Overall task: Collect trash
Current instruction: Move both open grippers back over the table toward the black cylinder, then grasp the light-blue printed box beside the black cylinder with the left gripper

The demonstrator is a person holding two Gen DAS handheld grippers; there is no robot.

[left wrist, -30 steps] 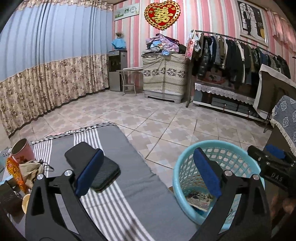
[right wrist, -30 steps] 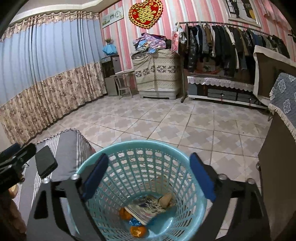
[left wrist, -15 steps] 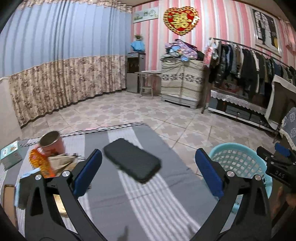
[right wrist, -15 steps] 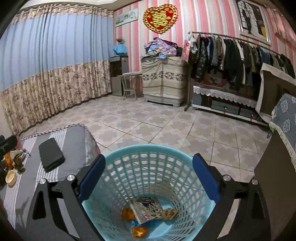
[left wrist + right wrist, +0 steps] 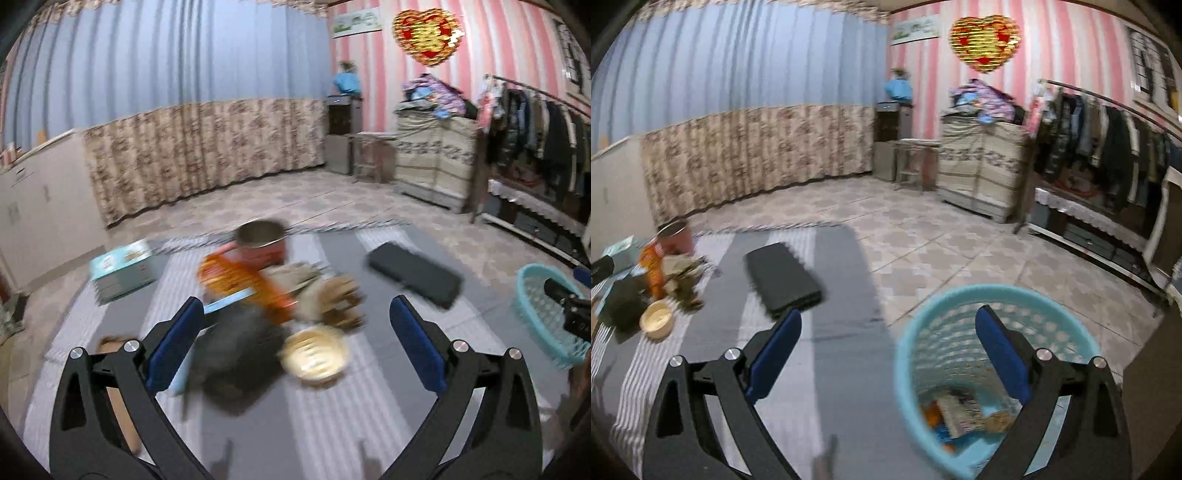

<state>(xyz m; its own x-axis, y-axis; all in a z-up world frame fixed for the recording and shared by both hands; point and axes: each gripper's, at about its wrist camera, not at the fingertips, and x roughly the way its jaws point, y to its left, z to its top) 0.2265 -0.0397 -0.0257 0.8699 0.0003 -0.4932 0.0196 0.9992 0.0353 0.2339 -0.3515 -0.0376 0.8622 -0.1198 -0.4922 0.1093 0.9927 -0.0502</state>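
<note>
A trash pile lies on the grey striped table cloth (image 5: 369, 424): an orange wrapper (image 5: 243, 284), crumpled brown paper (image 5: 332, 299), a pale round lid (image 5: 314, 356), a dark wad (image 5: 232, 354) and a pink can (image 5: 262, 243). My left gripper (image 5: 295, 347) is open and empty, hovering just in front of the pile. My right gripper (image 5: 886, 354) is open and empty above the table's right edge. The teal basket (image 5: 916, 332) stands on the floor under its right finger, with wrappers and orange peel (image 5: 960, 410) inside. The pile shows at the left of the right wrist view (image 5: 665, 288).
A black phone (image 5: 413, 277) lies on the cloth right of the pile; it also shows in the right wrist view (image 5: 783, 280). A teal box (image 5: 122, 269) sits at the left. The basket (image 5: 546, 314) is at the far right. Tiled floor, curtains and a clothes rack lie beyond.
My left gripper has swung left from the basket and phone to the trash pile. My right gripper has shifted left off the basket, over the table edge. Both stay open.
</note>
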